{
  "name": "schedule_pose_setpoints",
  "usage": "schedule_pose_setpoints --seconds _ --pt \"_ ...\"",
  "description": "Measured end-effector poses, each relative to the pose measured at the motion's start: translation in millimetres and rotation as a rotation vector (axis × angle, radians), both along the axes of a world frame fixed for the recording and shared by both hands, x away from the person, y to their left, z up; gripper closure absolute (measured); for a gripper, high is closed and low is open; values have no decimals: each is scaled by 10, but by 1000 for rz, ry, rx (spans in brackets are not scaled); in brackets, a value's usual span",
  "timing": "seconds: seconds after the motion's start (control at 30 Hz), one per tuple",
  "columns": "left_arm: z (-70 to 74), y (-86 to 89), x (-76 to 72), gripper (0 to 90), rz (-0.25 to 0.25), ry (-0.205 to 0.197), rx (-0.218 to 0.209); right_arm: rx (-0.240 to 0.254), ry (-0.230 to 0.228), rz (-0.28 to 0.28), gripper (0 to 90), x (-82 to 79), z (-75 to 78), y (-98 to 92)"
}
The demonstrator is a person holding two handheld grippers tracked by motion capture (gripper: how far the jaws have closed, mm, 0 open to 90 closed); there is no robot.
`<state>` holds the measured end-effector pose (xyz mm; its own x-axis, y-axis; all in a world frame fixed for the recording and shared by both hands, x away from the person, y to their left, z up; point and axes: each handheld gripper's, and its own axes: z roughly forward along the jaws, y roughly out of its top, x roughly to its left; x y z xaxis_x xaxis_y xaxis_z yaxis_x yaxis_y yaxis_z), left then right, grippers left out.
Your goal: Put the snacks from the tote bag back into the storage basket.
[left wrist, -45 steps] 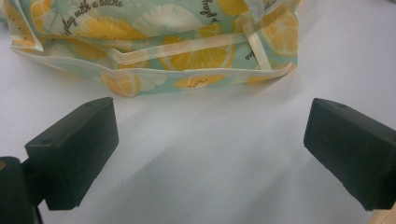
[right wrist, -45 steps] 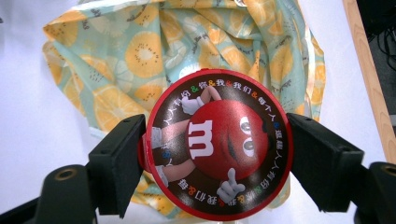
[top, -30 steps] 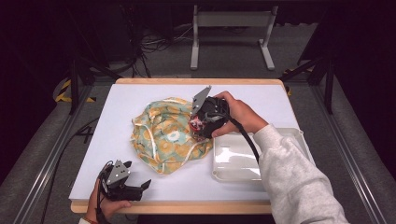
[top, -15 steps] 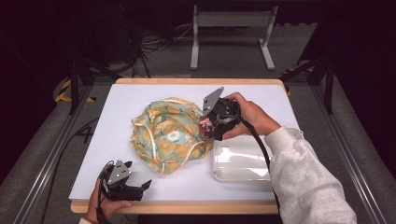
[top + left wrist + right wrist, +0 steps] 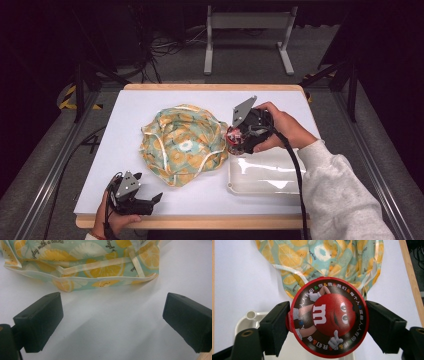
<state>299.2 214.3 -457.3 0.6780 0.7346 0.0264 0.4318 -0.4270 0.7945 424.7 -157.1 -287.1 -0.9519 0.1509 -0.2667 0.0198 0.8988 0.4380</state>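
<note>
Two tongs showed: right tongs [image 5: 234,139] gripped a red candy tin [image 5: 329,319] above the tray [image 5: 265,175]; left tongs [image 5: 155,198] rested wide on the bench [image 5: 125,125].

The high view looks forward and down over the whole desk [image 5: 150,195] from the near edge. Each gripper view sits low and close behind its jaws. All three share the citrus-print bag [image 5: 182,142] [image 5: 82,262] [image 5: 324,257] mid-desk.
</note>
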Motion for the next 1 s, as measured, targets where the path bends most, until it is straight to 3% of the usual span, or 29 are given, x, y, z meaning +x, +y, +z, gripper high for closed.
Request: schedule_pose_setpoints --seconds 0.63,0.87,1.0 --pt "1 -3 4 34 8 -2 -9 -27 15 -39 240 -22 -108 -314" --pt "1 -4 7 35 4 -3 -7 -52 28 -54 240 -24 -225 -385" --pt "0 -4 5 35 6 -2 -8 -63 61 -60 240 -8 -320 -435"
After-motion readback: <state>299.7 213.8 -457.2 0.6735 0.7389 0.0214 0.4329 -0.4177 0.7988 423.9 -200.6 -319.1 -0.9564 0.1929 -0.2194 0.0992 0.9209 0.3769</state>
